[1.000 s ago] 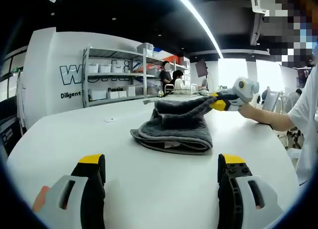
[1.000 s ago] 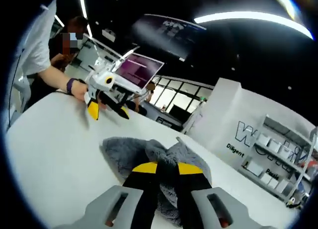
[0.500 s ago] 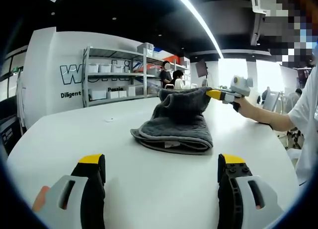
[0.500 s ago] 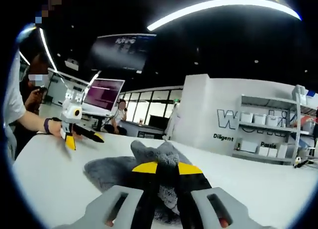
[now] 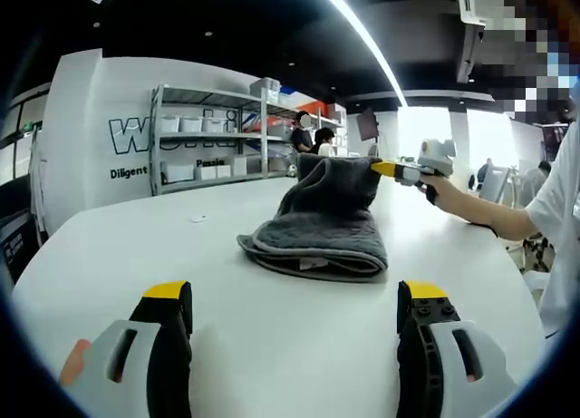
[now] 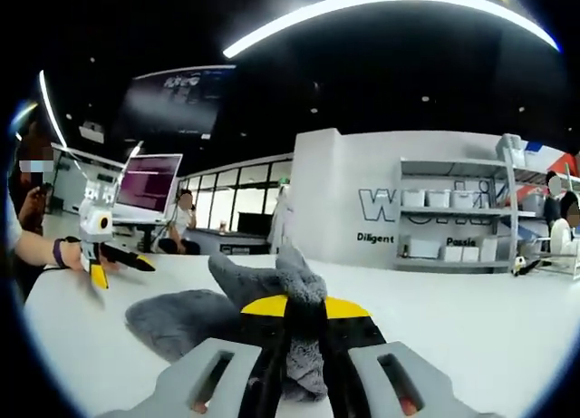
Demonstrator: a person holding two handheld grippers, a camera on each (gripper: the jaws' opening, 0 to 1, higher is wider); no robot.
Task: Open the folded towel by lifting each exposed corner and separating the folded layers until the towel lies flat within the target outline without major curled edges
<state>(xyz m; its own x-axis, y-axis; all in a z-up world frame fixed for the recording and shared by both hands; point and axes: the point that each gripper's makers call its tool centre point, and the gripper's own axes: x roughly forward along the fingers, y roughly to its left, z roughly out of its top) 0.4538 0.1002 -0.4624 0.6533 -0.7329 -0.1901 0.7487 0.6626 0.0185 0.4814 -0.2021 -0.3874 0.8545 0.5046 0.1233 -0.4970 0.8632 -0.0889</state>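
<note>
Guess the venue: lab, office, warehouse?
Probably a robotics lab or workshop in an open-plan office: a metal shelving rack with white bins against a lettered wall, a large monitor, and people at desks behind the white table holding the grey towel.

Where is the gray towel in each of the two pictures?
Left gripper view: the gray towel sits mid-picture on the white table, one corner pulled up by the right hand-held gripper coming in from the right.
Right gripper view: the towel lies low and center, a fold pinched between this gripper's yellow-tipped jaws.
Shared landmark: the metal shelf rack against the lettered white wall.
</note>
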